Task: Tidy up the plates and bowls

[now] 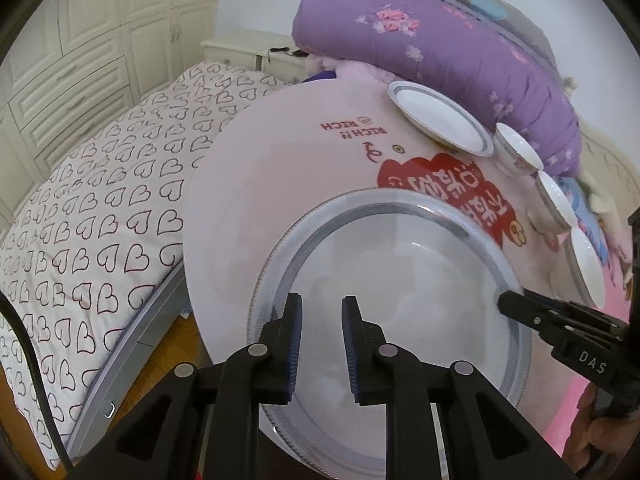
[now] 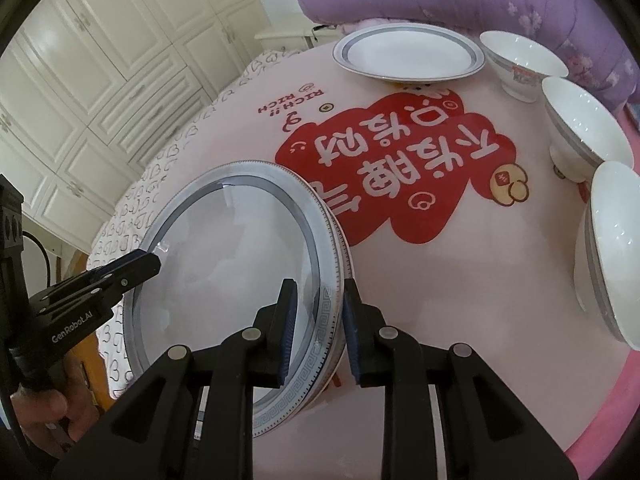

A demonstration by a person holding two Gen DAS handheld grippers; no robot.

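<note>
We see the near plate (image 2: pixel 224 276) at the table's (image 2: pixel 460 320) front left edge, a second plate (image 2: pixel 408 56) at the back, and three bowls (image 2: pixel 584 120) lined along the right.

**Glazed ware on a matt mat**

The near plate (image 2: pixel 236 264) and three bowls (image 2: pixel 520 64) beyond it look like glossy glazed ceramic. Under the plate, the pink mat (image 2: pixel 440 280) looks smooth and matt. Both grippers' (image 1: pixel 322 344) bodies look like matt black plastic.
</note>
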